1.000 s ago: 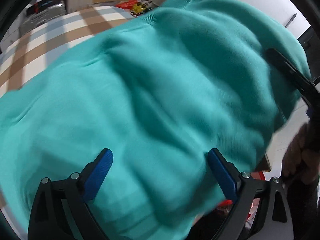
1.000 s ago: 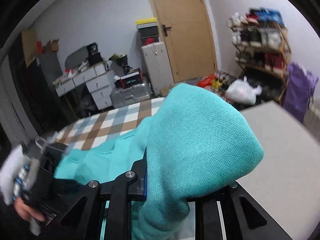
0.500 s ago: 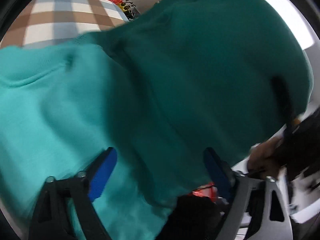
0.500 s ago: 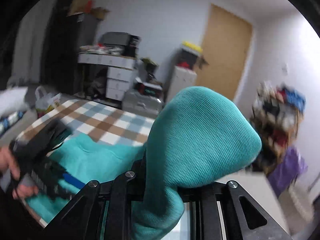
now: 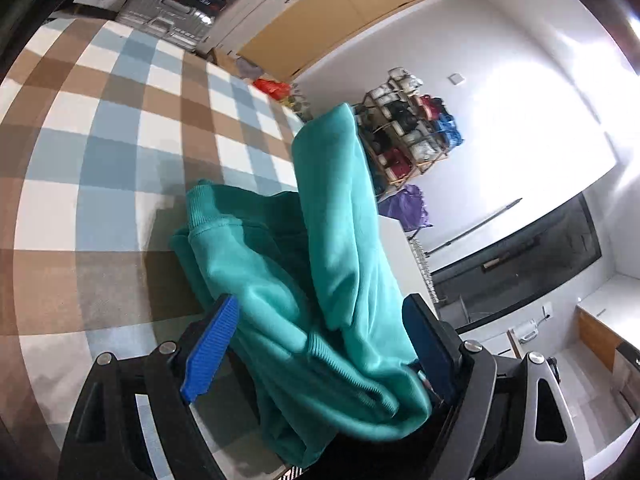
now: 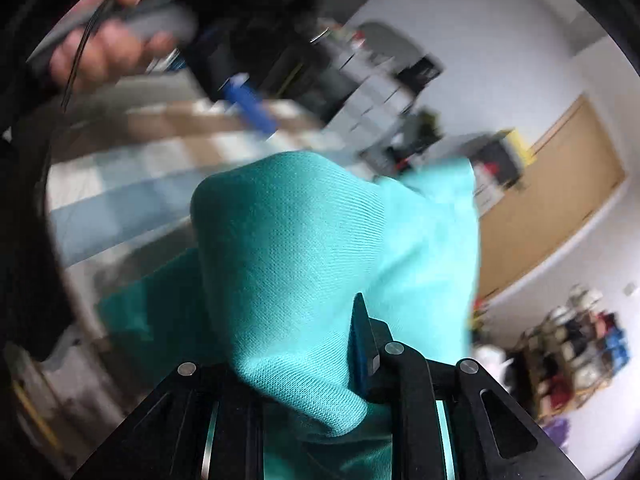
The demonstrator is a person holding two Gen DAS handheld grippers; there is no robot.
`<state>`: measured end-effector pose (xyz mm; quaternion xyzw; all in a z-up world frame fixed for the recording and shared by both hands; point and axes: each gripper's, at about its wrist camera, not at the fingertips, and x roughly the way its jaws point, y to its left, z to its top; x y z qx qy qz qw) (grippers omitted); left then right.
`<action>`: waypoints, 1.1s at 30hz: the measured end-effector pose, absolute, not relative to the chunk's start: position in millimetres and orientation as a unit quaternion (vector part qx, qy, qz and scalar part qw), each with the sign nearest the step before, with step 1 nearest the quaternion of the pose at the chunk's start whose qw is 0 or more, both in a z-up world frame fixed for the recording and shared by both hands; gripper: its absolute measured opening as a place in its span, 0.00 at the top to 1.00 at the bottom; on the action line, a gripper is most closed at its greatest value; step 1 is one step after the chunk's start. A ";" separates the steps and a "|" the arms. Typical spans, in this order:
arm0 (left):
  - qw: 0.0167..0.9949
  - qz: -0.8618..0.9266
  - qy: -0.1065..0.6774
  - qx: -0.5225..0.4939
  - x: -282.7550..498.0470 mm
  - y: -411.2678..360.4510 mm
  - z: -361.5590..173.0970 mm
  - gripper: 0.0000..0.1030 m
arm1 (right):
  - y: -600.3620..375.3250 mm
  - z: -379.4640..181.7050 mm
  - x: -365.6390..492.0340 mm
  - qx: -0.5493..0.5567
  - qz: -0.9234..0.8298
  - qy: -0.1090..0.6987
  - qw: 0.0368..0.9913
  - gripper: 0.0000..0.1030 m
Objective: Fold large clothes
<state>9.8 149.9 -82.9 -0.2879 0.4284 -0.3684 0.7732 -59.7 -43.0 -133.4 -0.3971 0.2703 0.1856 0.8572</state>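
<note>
Pinching the teal sweater (image 6: 304,264), right jaws seem shut; left jaws wide.

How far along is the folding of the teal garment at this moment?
Early stage. No neat fold is visible: the teal knit sweatshirt hangs bunched above the checked brown-and-blue cloth. The right gripper pinches it; the left gripper is open around it. Laying flat and folding remain.

Black frames with silver screws carry ribbed blue fingers (image 5: 210,354); a bare-skinned hand (image 6: 106,38) grips a grey handle.
</note>
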 end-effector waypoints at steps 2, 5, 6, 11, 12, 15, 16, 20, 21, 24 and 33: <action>0.771 -0.375 0.424 -0.293 9.0 147.9 -72.9 0.23 | -44.7 -138.2 -62.6 -0.389 0.185 0.274 0.860 0.77; 0.777 -0.385 0.412 -0.278 13.7 140.2 -59.3 0.21 | -57.8 -127.2 -62.5 -0.327 0.200 0.298 0.874 0.76; 0.780 -0.386 0.416 -0.264 17.8 135.0 -65.7 0.21 | -59.7 -126.1 -61.7 -0.311 0.206 0.306 0.876 0.75; 0.746 -0.342 0.543 -0.181 69.9 71.5 -97.5 0.22 | -60.5 -127.1 -66.5 -0.286 0.218 0.313 0.879 0.73; 0.734 -0.334 0.561 -0.187 77.2 65.7 -104.3 0.22 | -61.8 -126.3 -65.5 -0.272 0.222 0.314 0.882 0.73; 0.709 -0.358 0.569 -0.214 87.5 53.6 -105.2 0.67 | -73.3 -122.1 -61.0 -0.227 0.237 0.322 0.888 0.72; 0.711 -0.359 0.568 -0.209 87.2 51.2 -101.7 0.69 | -76.7 -121.4 -60.2 -0.211 0.241 0.321 0.891 0.72; 0.738 -0.347 0.553 -0.171 71.2 45.1 -80.1 0.85 | -94.1 -113.5 -51.0 -0.132 0.262 0.322 0.900 0.72; 0.744 -0.346 0.547 -0.165 65.8 44.1 -74.4 0.87 | -98.4 -112.4 -49.0 -0.114 0.269 0.323 0.900 0.71; 0.774 -0.344 0.517 -0.122 55.1 35.7 -63.8 0.90 | -103.8 -107.3 -42.8 -0.086 0.282 0.324 0.899 0.71; 0.764 -0.316 0.533 -0.178 61.1 77.0 -106.8 0.90 | -108.7 -102.8 -39.3 -0.037 0.351 0.369 0.860 0.49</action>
